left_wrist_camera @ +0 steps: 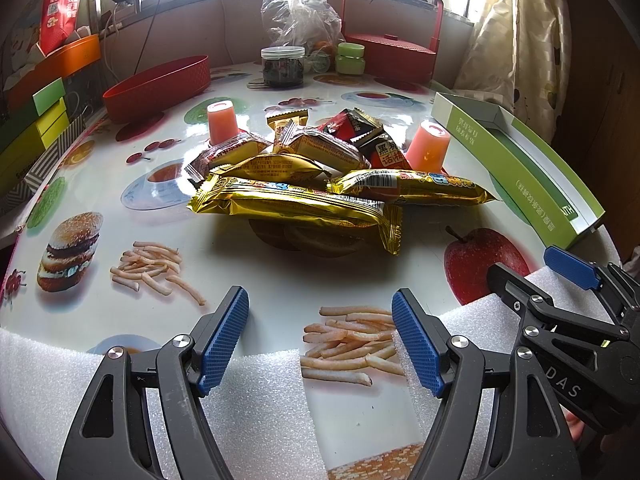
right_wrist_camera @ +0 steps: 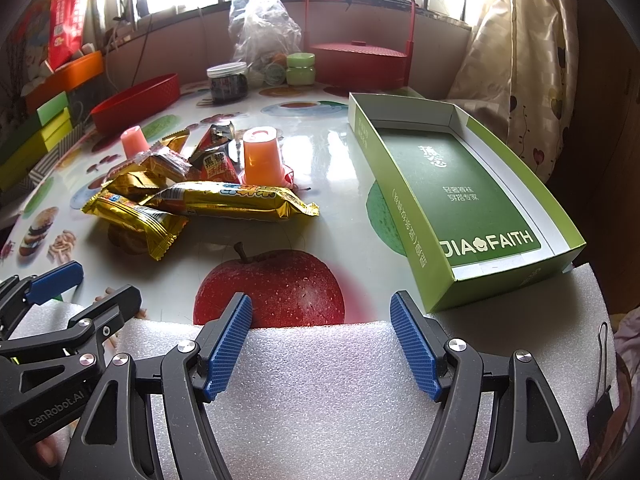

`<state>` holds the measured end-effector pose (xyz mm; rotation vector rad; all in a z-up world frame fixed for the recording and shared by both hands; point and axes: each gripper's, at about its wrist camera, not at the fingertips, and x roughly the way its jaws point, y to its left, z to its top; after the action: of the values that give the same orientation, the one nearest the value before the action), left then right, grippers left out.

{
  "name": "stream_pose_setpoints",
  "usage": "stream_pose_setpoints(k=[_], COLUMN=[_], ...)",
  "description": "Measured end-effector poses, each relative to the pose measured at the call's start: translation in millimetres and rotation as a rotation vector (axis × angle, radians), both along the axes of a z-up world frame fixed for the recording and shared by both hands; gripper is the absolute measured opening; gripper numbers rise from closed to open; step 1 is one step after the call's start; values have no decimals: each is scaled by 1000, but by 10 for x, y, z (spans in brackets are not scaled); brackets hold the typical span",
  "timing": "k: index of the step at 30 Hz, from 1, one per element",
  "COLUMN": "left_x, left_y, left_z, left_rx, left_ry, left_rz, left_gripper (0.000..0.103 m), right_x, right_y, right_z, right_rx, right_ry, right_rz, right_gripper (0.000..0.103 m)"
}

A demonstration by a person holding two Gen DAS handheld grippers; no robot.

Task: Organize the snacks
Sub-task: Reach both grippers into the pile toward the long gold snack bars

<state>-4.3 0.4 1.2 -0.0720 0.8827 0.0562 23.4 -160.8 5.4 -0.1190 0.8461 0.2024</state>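
Left gripper [left_wrist_camera: 320, 344] spread, holding nothing, low over the tabletop [left_wrist_camera: 100, 168]; snack packets [left_wrist_camera: 296, 184] heaped straight ahead. Right gripper [right_wrist_camera: 321, 344] likewise spread and unloaded; green box [right_wrist_camera: 460, 196] ahead to its right, apparently holding no snacks, packets ahead-left, well apart.

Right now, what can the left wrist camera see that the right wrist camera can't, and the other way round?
Only the left wrist view shows the printed pile of fries on the tablecloth at the near edge, between the open left claw's fingers. Only the right wrist view shows the inside floor of the long green cardboard box, empty and lettered, plus the black binder clip. Both share the heap of gold foil snack packets, two orange jelly cups and the red oval basket. The right claw is open too.
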Motion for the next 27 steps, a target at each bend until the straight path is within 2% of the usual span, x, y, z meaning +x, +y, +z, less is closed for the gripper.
stream_pose_setpoints(k=[8, 14, 17, 27], left_x=[13, 59, 98, 300], left_y=[63, 233, 312, 536], left_z=[36, 82, 89, 141], left_rx=[-32, -116, -150, -262], left_ry=[-2, 6, 13, 27], left_rz=[-2, 2, 13, 66], left_gripper=[75, 75, 75, 75], right_x=[-9, 57, 91, 380], right_y=[-13, -7, 61, 313], right_z=[-16, 77, 180, 251], right_rx=[0, 32, 14, -68], right_ry=[5, 5, -36, -40], right_rz=[8, 72, 111, 250], right_gripper=[72, 72, 72, 72])
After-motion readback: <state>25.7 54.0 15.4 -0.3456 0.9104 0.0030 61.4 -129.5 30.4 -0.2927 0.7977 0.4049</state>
